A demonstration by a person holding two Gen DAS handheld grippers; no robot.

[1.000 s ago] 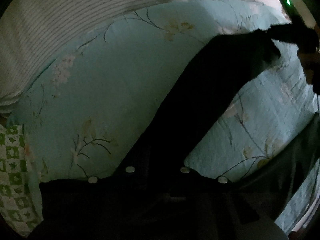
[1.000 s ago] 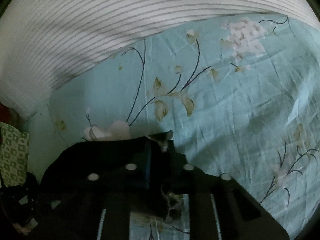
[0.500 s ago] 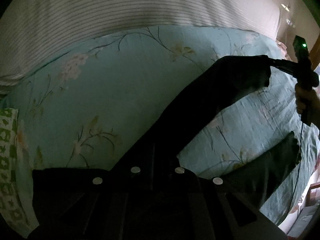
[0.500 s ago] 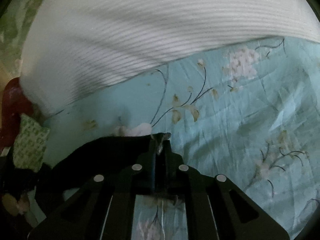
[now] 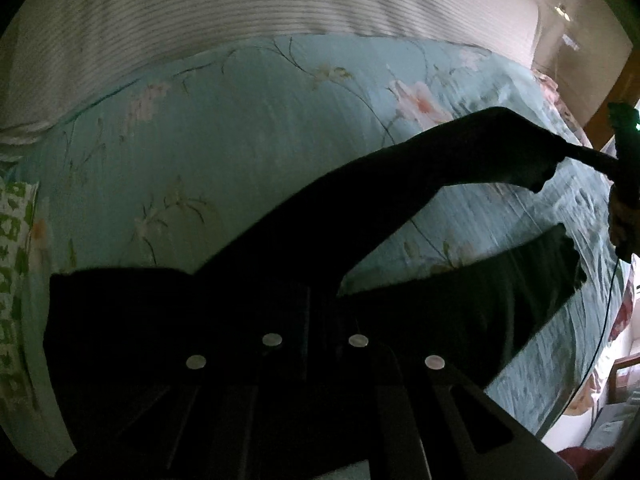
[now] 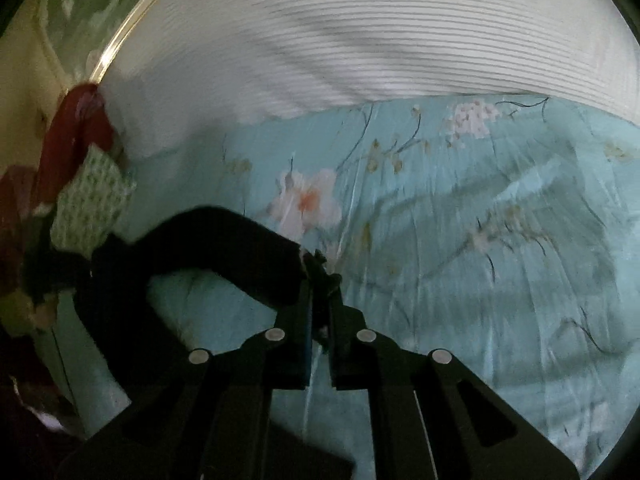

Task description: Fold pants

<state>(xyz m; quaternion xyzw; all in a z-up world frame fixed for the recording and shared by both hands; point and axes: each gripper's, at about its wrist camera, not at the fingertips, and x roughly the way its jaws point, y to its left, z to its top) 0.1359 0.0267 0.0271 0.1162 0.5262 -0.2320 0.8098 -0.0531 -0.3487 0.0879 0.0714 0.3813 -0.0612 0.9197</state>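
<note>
— From the left gripper's (image 5: 314,320) own camera, what do you make of it?

— Its jaws are shut tight, and the black pants (image 5: 400,208) are bunched right at its tips. Everything there is black on black, so I can't swear the cloth sits between the pads, though it looks pinched at the waist end. From there one leg runs up and to the right, taut and off the bed, to the right gripper (image 5: 592,158) far over at the edge of the frame. That's the long axis. The other leg (image 5: 500,292) trails flat below it.

— So the left hand is at the waist?

— I'd judge so, with the right at the hem. The floral sheet (image 5: 240,140) lies bare beyond the lifted leg, up to the striped bedding (image 5: 240,4), so there's room. On the left a green-patterned pillow (image 5: 14,240) marks the bed's edge.

— And the right gripper's camera?

— The right gripper's (image 6: 318,276) jaws are closed on the hem corner (image 6: 320,258), which pokes out between the tips. The leg (image 6: 224,248) falls away to the left and loops down toward the left hand, out of sight. The sheet (image 6: 480,220) ahead and to the right is bare, if creased.

— What's next?

— My guess is that leg gets carried across onto its twin. The risk is the slack loop twisting as it goes.
</note>
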